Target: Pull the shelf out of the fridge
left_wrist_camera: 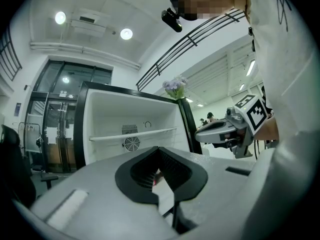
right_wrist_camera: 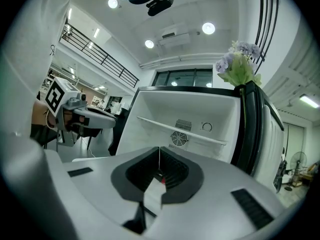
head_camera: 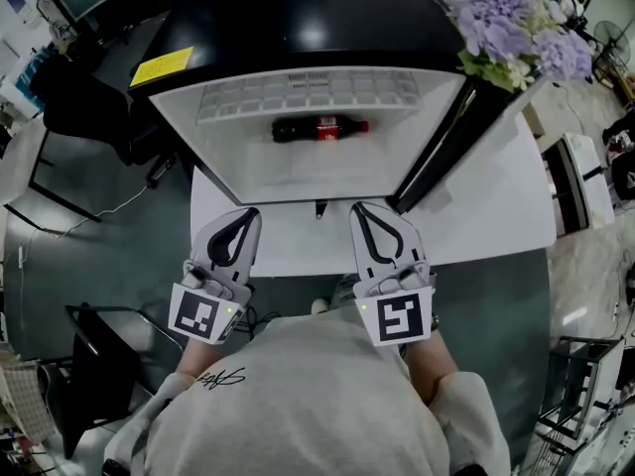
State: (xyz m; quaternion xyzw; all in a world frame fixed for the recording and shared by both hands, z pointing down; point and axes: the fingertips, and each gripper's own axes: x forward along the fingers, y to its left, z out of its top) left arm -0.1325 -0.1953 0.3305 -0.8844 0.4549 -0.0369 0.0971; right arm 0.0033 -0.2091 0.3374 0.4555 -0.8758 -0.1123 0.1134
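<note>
The left claw (head_camera: 244, 218) and right claw (head_camera: 363, 211) are held clenched and empty, aimed level at the open fridge (head_camera: 298, 8); its shelf (right_wrist_camera: 170, 127) is judged not yet reached.

No wording can be read anywhere.
The yellow sticker (head_camera: 162, 66) on top of the fridge (head_camera: 327, 13), the red label (head_camera: 327, 127) on the bottle (head_camera: 298, 129) inside and the dark script print (head_camera: 220, 376) on the person's grey top are too small to read. The marker cubes (head_camera: 204, 315) (head_camera: 402, 320) show only black-and-white square patterns.

Bottle (head_camera: 319, 128) in fridge (head_camera: 298, 23) (flowers (head_camera: 506, 23) atop)
</note>
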